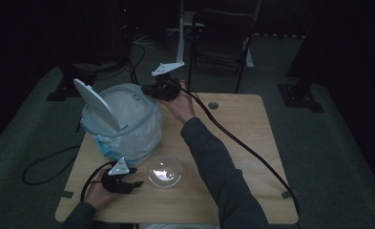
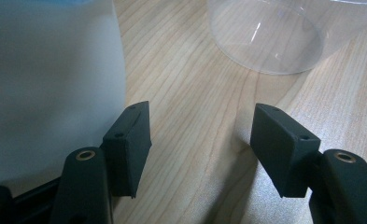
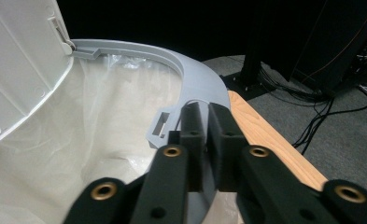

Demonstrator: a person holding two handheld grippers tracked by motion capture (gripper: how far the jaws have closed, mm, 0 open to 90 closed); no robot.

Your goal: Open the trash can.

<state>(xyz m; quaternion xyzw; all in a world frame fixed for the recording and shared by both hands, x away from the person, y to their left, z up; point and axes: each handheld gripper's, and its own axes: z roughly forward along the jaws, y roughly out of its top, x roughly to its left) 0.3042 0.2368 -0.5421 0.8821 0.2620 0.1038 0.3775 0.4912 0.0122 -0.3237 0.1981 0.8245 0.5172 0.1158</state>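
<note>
The right hand-held gripper (image 3: 204,135) is clenched on the grey rim (image 3: 195,74) of the bin (image 1: 123,124), which stands at the bench's (image 1: 242,124) far left, lid (image 1: 97,105) raised. The left hand-held gripper (image 2: 200,140) rests released on the bench, near a clear bowl (image 1: 165,172).

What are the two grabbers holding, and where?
The right hand-held gripper pinches the bin's grey rim ring at its near edge. The left hand-held gripper is open over the table, holding nothing.
</note>
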